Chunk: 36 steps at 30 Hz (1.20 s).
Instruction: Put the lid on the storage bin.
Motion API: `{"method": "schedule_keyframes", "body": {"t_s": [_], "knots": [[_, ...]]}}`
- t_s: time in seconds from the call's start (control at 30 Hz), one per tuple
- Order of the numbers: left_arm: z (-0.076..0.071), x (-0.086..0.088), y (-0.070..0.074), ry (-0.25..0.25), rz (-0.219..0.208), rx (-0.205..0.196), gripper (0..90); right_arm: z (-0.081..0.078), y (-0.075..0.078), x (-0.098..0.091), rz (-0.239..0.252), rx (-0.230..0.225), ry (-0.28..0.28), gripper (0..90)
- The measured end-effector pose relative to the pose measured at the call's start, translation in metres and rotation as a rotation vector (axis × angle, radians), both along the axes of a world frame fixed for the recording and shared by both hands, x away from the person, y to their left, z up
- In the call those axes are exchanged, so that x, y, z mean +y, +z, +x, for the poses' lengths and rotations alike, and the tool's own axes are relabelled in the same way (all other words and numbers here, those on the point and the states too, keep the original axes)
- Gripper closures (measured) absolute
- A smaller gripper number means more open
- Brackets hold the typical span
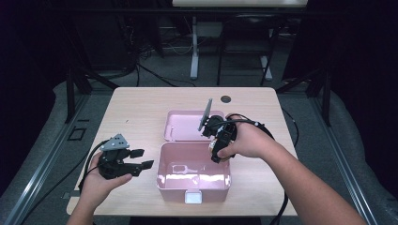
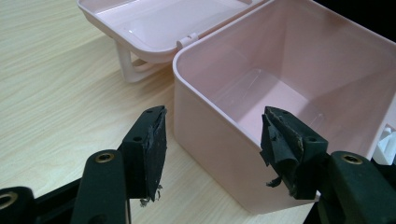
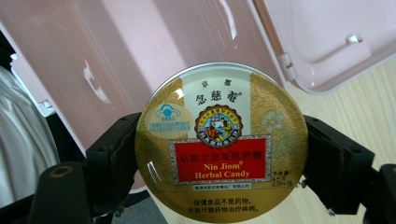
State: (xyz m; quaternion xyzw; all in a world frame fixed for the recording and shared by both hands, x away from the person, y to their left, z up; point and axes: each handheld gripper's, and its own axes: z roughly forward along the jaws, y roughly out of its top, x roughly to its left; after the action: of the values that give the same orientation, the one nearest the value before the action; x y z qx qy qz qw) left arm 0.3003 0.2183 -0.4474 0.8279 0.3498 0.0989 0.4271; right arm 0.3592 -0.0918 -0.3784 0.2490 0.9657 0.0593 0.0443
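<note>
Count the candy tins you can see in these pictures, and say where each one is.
1. A round Nin Jiom herbal candy tin is clamped in the right gripper, held above the open pink box. The box looks empty inside.

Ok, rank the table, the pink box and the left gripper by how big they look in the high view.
1. Table, by far the largest.
2. Pink box, open with its lid laid back.
3. Left gripper, the smallest, jaws apart.
</note>
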Motion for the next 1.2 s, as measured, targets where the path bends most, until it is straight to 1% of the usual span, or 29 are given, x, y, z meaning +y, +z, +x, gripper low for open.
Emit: {"method": "schedule_keyframes", "body": {"t_s": [0.1,0.27,0.4,0.67,0.73,0.87,0.97,1.07,1.2], "knots": [[0.000,0.000,0.000,0.000,0.001,0.001,40.6,0.000,-0.001,0.002,0.002,-0.006,0.020,19.8],[0.000,0.001,0.000,0.000,-0.001,-0.005,40.6,0.002,-0.002,0.004,-0.014,-0.009,0.051,19.8],[0.000,0.001,0.001,0.001,0.001,-0.007,40.6,0.002,-0.003,0.005,-0.022,-0.002,0.086,19.8],[0.000,0.001,0.001,-0.001,0.001,-0.006,40.6,0.001,-0.009,0.010,-0.041,0.019,0.179,19.8],[0.001,0.001,0.001,0.002,0.003,-0.009,40.6,0.001,-0.011,0.010,-0.047,0.027,0.193,19.8],[0.001,0.001,0.000,-0.005,0.001,-0.005,40.7,0.000,-0.015,0.013,-0.067,0.023,0.212,19.8],[0.001,0.000,0.000,-0.004,0.000,-0.017,40.6,-0.001,-0.018,0.015,-0.062,0.020,0.251,19.8],[0.000,0.000,0.000,-0.004,0.000,-0.018,40.6,-0.001,-0.023,0.015,-0.058,0.030,0.282,19.8],[0.001,0.000,0.000,0.005,0.017,-0.008,40.6,-0.001,-0.027,0.015,-0.058,0.042,0.316,19.8]]}}
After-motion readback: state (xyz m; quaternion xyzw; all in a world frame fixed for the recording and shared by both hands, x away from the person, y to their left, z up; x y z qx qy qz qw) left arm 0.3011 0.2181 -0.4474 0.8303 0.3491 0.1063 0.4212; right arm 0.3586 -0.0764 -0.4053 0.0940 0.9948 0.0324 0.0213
